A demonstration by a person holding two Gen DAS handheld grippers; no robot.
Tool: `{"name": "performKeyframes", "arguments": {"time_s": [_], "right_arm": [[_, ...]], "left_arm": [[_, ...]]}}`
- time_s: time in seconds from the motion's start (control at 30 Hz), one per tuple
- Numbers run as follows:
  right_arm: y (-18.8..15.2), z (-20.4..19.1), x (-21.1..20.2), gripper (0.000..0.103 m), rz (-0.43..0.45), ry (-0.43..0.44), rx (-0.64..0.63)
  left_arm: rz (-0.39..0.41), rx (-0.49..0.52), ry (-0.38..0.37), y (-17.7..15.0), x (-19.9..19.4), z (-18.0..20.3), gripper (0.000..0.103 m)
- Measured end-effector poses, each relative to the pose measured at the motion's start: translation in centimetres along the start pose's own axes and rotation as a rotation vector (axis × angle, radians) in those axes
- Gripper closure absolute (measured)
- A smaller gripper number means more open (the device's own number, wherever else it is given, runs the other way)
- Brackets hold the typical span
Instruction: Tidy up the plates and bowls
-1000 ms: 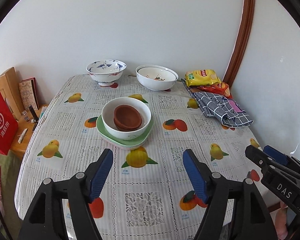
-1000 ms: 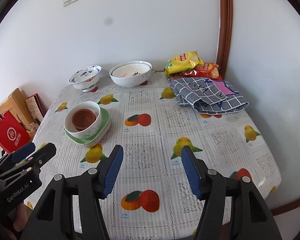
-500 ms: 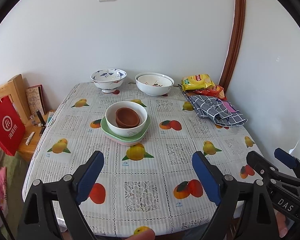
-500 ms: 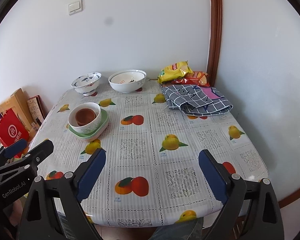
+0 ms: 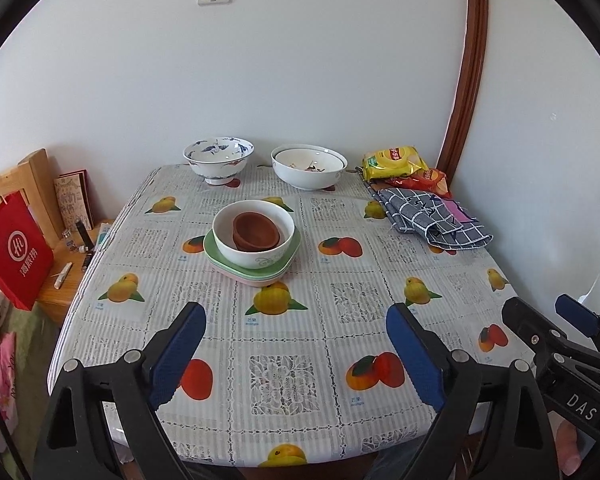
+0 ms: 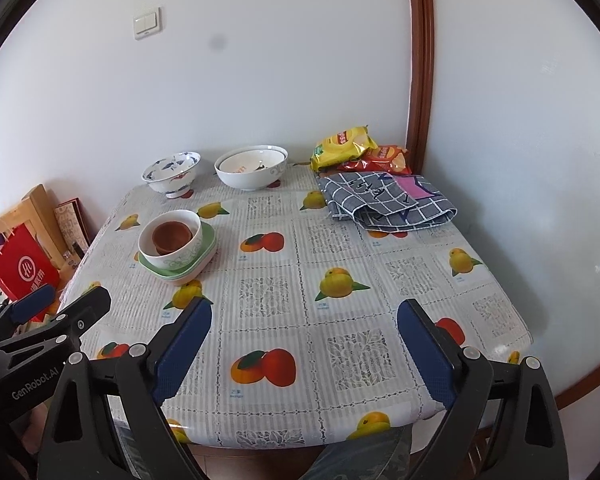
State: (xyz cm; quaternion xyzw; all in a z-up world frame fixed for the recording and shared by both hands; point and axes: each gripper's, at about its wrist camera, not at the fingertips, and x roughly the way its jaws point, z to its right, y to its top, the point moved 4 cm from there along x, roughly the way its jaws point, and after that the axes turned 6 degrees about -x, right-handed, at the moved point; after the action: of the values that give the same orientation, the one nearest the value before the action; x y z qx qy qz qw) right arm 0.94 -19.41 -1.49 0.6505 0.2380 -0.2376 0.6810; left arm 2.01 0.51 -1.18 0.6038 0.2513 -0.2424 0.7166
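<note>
A brown bowl [image 5: 256, 230] sits inside a white bowl [image 5: 256, 254], which stands on stacked green and pink plates [image 5: 252, 272] mid-table; the stack also shows in the right wrist view [image 6: 176, 264]. A blue-patterned bowl [image 5: 218, 159] and a large white bowl [image 5: 308, 168] stand at the far edge. My left gripper [image 5: 296, 344] is open and empty over the near edge. My right gripper [image 6: 304, 344] is open and empty, to the right of the left one.
Snack bags [image 5: 396, 162] and a folded checked cloth [image 5: 428, 220] lie at the far right corner. A red paper bag [image 5: 14, 248] and a wooden side table [image 5: 64, 276] stand left of the table. A wall is close behind.
Both grippers have pulled back and up from the stack toward the near edge, and their jaws have opened wider. The dishes have not moved.
</note>
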Motion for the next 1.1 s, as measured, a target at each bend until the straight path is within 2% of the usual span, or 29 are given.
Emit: {"name": "performKeyframes", "arguments": {"time_s": [1.1], "right_arm": [[-0.34, 0.07, -0.46, 0.01, 0.004, 0.003, 0.002]], "left_arm": [[-0.002, 0.006, 0.004, -0.16, 0.02, 0.19, 0.009]]}}
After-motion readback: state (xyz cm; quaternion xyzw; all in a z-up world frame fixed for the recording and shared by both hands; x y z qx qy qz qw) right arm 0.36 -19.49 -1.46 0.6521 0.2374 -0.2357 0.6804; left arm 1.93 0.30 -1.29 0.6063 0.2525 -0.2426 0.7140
